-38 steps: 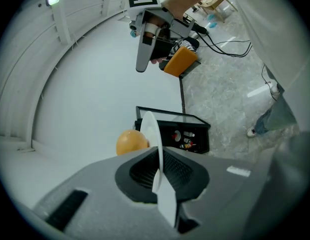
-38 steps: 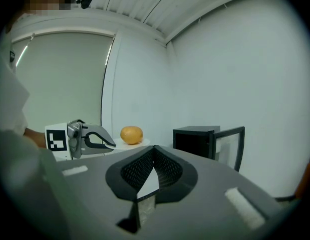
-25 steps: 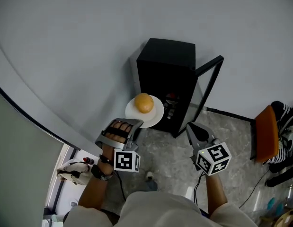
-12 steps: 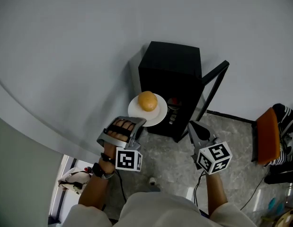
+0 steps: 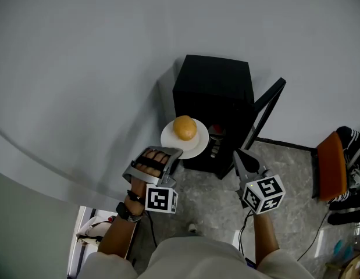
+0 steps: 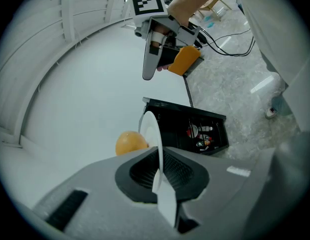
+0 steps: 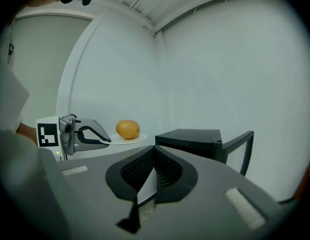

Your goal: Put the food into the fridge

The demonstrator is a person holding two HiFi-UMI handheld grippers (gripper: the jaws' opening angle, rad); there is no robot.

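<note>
A round orange-brown piece of food [image 5: 185, 127] lies on a white plate [image 5: 196, 147]. My left gripper [image 5: 170, 152] is shut on the plate's near rim and holds it level in front of the black mini fridge [image 5: 213, 89], whose door [image 5: 268, 110] stands open to the right. In the left gripper view the plate [image 6: 152, 134] runs edge-on between the pads, with the food [image 6: 130, 142] beside it and the fridge [image 6: 187, 129] beyond. My right gripper [image 5: 238, 155] is shut and holds nothing, just right of the plate near the door. In the right gripper view the food [image 7: 127, 129] is left of the fridge [image 7: 192, 141].
Small bottles and jars [image 5: 214, 135] sit inside the fridge. A pale wall rises behind it. An orange chair [image 5: 328, 164] with dark clothing stands at the right on the grey stone floor [image 5: 209, 188]. Cables trail on the floor near my feet.
Both grippers and the plate with the food have come closer to the fridge's open front. Grips are unchanged.
</note>
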